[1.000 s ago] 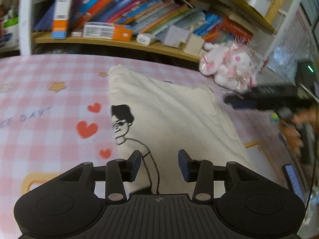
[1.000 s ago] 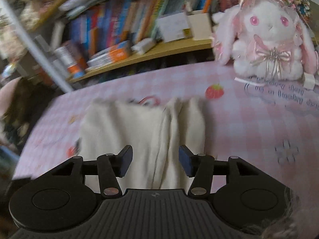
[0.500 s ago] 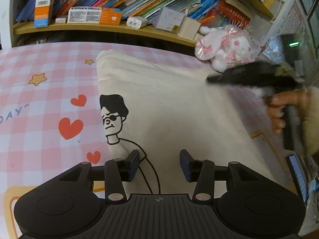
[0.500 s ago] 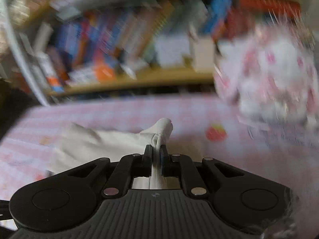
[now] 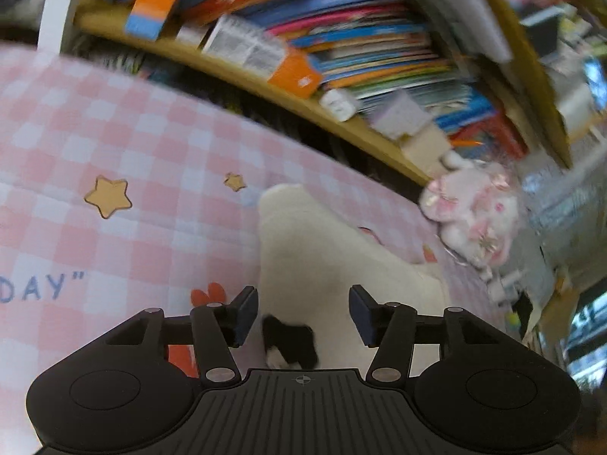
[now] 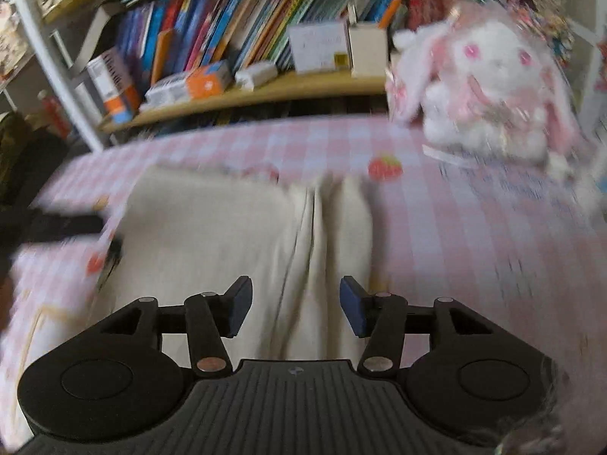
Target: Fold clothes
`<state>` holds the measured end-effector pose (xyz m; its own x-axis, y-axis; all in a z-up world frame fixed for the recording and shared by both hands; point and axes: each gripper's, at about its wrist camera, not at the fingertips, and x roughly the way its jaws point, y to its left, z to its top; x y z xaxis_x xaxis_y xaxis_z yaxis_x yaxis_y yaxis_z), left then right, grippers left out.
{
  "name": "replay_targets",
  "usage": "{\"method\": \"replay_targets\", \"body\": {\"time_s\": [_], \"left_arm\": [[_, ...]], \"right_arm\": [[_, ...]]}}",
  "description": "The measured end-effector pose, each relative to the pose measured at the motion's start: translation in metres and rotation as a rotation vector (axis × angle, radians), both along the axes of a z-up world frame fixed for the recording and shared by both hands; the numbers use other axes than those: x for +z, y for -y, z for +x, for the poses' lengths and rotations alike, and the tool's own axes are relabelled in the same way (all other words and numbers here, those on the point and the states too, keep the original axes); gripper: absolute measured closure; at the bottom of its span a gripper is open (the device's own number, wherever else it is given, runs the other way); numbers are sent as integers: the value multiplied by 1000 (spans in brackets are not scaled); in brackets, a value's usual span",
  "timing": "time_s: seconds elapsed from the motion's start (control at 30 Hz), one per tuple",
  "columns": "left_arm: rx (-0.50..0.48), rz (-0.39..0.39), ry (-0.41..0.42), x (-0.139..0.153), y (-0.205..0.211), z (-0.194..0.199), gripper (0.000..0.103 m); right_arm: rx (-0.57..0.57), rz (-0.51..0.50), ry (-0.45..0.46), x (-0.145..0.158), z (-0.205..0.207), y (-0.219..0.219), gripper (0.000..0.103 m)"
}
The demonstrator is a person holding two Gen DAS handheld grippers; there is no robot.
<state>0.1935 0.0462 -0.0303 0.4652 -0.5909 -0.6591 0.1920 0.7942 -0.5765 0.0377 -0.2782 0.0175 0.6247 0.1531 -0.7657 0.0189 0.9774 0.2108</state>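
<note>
Jaws spread wide on both: left gripper [image 5: 303, 313] and right gripper [image 6: 296, 305], nothing between pads. Cream T-shirt [image 6: 227, 242] flat on pink checked sheet [image 6: 474, 250], black print [image 5: 290, 341] showing just ahead of left pads. Bare sheet left of shirt's edge [image 5: 114, 250]; wooden bookshelf [image 6: 265, 91] bounding far side; plush rabbit [image 6: 489, 87] on sheet at far right, apart from shirt. Left gripper tilted, low over shirt's left part. Right gripper level above bunched vertical fold [image 6: 315, 235], fold running between its fingers, not touched. Both views motion-blurred.
</note>
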Motion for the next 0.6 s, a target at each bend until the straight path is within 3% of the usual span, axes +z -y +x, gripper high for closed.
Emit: {"method": "replay_targets", "body": {"time_s": [0.17,0.3,0.4,0.43,0.5,0.6], "left_arm": [[94,-136,-72,-20,-7,19,47],[168,-237,-108,-29,-13,28,47],[169,-271,-127,-33,-7,32,52],[166,-273,-131,-34,-3,32,56],[155,-246,-130,-33,4,33,94],[94,-158,-11,-14,12,27,97]], "right_arm": [[-26,45,-73,-8,-52,-10,36],[-78,-14,-125,-24,-62,-19,39],[-115,11,-137,-29,-70,-14,46],[-113,10,-138,-29,-71,-14,53],[-111,14,-143,-27,-71,-11,69],[-100,38,-153,-28,-69,-8,78]]}}
